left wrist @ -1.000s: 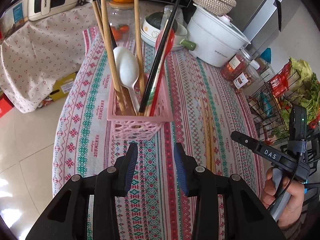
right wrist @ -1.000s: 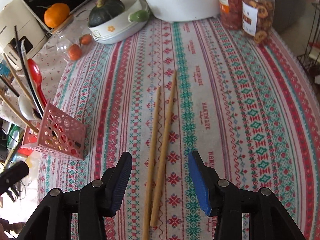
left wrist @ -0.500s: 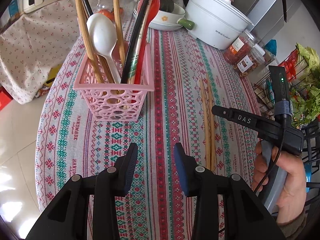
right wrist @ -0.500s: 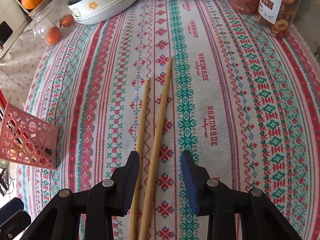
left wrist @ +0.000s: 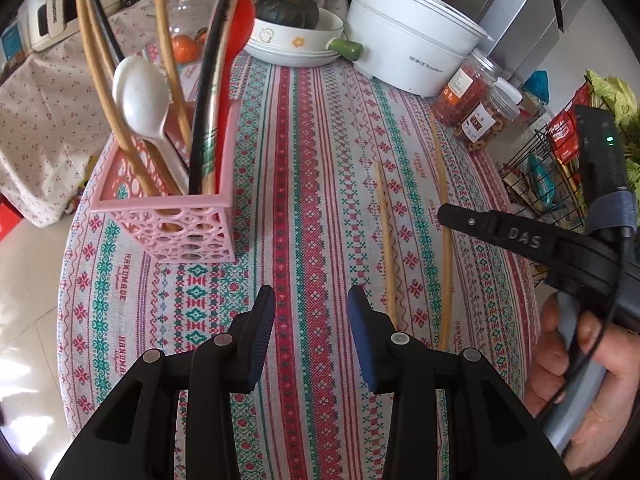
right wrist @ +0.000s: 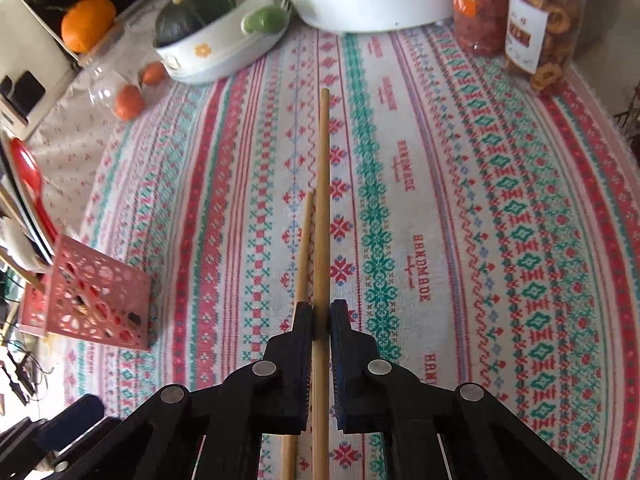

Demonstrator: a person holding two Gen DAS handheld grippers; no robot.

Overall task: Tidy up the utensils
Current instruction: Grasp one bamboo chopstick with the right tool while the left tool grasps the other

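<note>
Two wooden chopsticks are on the patterned tablecloth (right wrist: 500,200). My right gripper (right wrist: 321,316) is shut on the longer chopstick (right wrist: 323,184), whose far end is raised. The shorter chopstick (right wrist: 305,248) lies beside it on the cloth, under the left finger. In the left wrist view both chopsticks (left wrist: 386,232) (left wrist: 443,216) show at right, with the right gripper's finger (left wrist: 480,220) over them. A pink utensil basket (left wrist: 176,220) (right wrist: 96,300) holds chopsticks, a white spoon (left wrist: 140,96) and a red spoon. My left gripper (left wrist: 311,304) is open and empty, near the basket.
A white pot (left wrist: 412,52), a bowl holding a dark squash (left wrist: 296,36), and two snack jars (left wrist: 476,108) stand at the table's back. A glass jar with small oranges (right wrist: 124,88) is at back left. A wire rack of groceries (left wrist: 552,176) stands to the right.
My right gripper has moved forward over the chopsticks and shut on the longer one, lifting it. The left gripper has shifted so the basket is further left.
</note>
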